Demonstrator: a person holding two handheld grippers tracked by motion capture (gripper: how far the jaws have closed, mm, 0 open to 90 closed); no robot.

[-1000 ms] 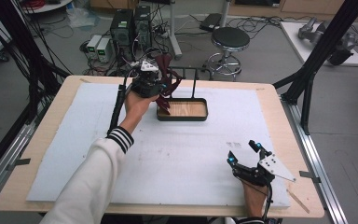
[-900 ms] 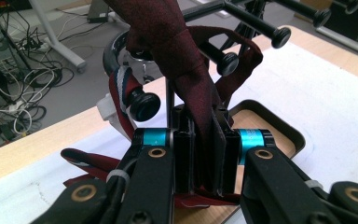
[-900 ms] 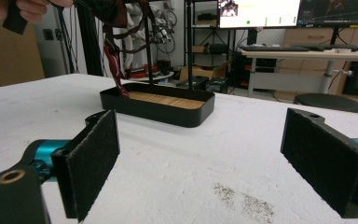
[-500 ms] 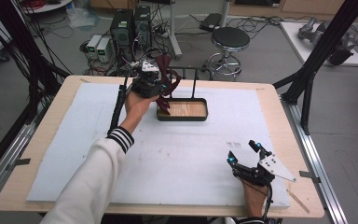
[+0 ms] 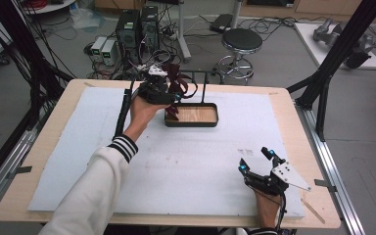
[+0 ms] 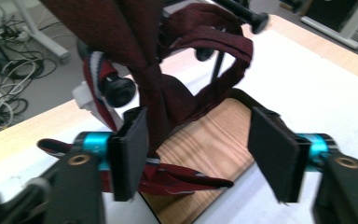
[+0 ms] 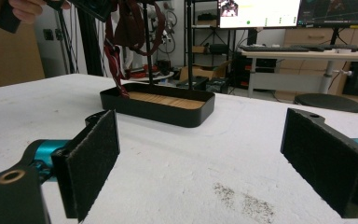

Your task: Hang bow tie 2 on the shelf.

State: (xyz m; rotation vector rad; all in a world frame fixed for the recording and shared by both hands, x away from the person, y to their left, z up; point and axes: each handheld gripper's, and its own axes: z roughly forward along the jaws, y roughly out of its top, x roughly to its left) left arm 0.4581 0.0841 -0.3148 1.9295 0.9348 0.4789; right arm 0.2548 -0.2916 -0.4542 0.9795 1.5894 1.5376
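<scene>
A dark red tie hangs over the black rod rack that rises from a black tray with a wooden floor. My left gripper is at the tray's left end, open. In the left gripper view the tie drops between the jaws, close beside the left pad, and its striped end lies on the tray. My right gripper rests open near the table's front right with nothing between its pads. It faces the tray and the tie from a distance.
A white foam mat covers most of the wooden table. Black frame struts stand at the table's right and left rear. A stool and computer boxes sit on the floor behind.
</scene>
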